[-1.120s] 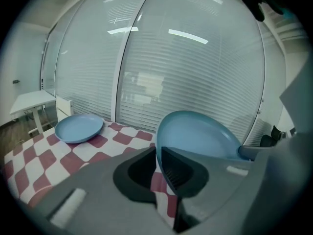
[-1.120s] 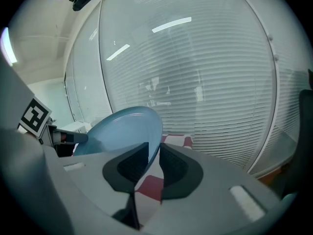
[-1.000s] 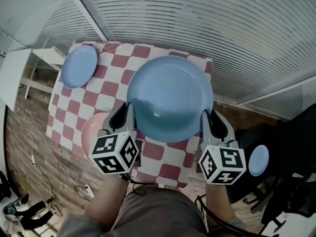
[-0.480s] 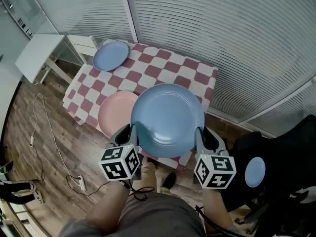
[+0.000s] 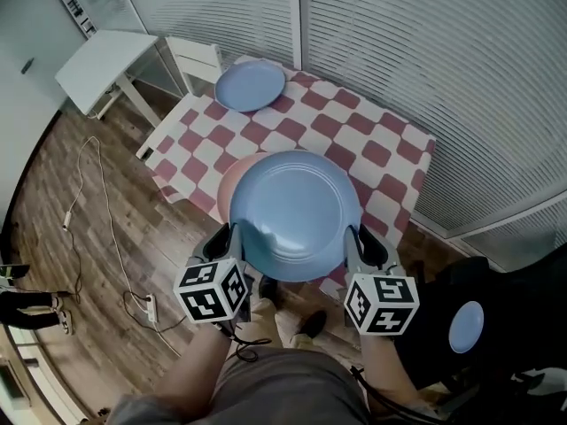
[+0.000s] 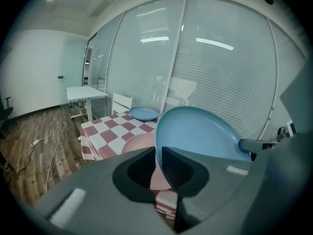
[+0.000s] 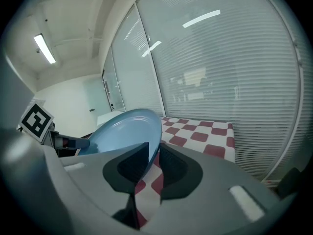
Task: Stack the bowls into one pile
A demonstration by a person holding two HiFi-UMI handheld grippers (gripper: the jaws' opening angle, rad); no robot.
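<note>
The large blue bowl (image 5: 288,211) sits at the centre of the head view, carried in the air by its rim. It hangs over the near edge of the checked table (image 5: 381,153) and partly covers the pink bowl (image 5: 229,180) lying there. It looks wide, shallow and rigid, with a smooth, glossy surface and a thin lip, so it is probably slippery and light enough to tip from a one-sided hold. Whether it is ceramic or plastic cannot be told, so it is best treated as breakable.

The left gripper (image 5: 232,240) has its jaws clenched on the rim's left edge. The right gripper (image 5: 354,242) is clamped on the opposite edge. These two opposed rim grips seem the right places to hold it level.

A smaller blue bowl (image 5: 250,85) rests at the table's far end, upper centre of the frame.
</note>
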